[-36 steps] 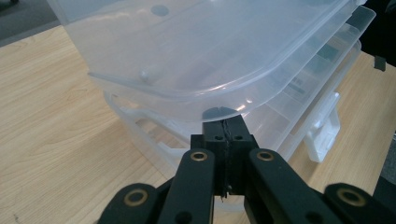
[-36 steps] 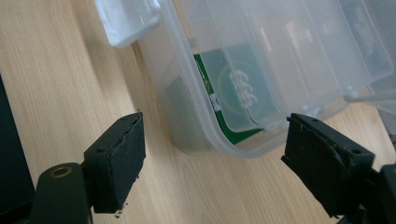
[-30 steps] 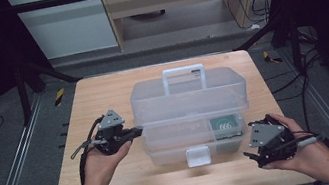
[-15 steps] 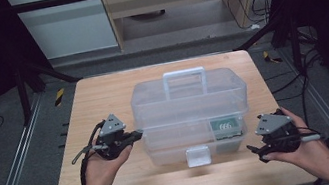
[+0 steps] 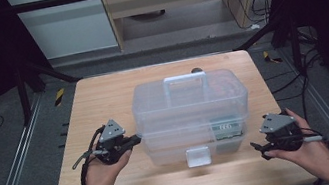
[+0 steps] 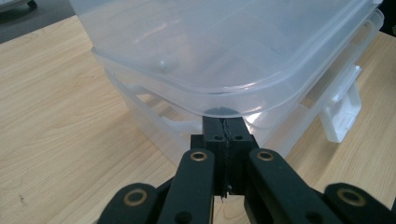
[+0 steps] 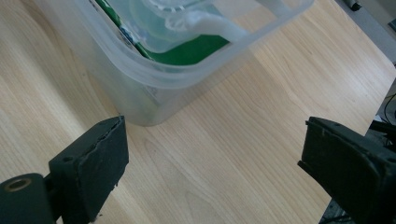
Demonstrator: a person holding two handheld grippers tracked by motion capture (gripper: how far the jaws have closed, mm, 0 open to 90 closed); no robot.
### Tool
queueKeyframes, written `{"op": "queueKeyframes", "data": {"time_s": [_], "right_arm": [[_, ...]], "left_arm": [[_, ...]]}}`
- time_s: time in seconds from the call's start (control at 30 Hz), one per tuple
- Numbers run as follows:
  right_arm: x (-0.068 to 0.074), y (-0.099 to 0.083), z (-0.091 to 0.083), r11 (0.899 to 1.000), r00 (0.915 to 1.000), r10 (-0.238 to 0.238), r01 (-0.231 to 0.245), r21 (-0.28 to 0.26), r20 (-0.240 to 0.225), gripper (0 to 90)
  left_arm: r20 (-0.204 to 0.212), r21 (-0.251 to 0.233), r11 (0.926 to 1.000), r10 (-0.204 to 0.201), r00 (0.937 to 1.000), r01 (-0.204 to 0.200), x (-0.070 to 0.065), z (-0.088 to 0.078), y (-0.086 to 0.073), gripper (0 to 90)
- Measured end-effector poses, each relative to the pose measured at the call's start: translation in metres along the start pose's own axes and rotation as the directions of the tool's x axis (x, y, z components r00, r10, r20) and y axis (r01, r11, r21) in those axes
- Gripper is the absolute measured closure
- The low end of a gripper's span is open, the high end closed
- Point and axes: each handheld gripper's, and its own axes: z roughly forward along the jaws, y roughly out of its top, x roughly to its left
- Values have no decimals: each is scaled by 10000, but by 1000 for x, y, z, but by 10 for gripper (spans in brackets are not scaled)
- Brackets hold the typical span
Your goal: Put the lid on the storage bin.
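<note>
I see the box (image 5: pixel 192 116), clear plastic with a handle (image 5: pixel 185 83) on its lid, lying at the middle of the surface (image 5: pixel 102 98), its white latch (image 5: pixel 198 156) facing me. My left hand-held gripper (image 5: pixel 136 139) sits at the box's left side, jaws clenched on nothing, tips just under the lid's rim. My right hand-held gripper (image 5: pixel 258 150) is near the box's front right corner, apart from it; its jaws have just been opening and closing a little and now stand wide with bare wood between them. The left gripper view shows the rim (image 6: pixel 243 93) overhanging the shut tips. The right gripper view shows green contents (image 7: pixel 187 53) through the wall. Bare surface runs in front of the box, and more to its left.
</note>
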Motion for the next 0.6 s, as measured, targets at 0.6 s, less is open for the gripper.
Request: {"op": "queueKeyframes", "data": {"time_s": [0.6], "right_arm": [[-2, -14, 11, 9989, 9987, 424, -429, 174, 287, 86]], "left_arm": [[-105, 228, 9996, 172, 9998, -170, -2, 7, -11, 900]]}}
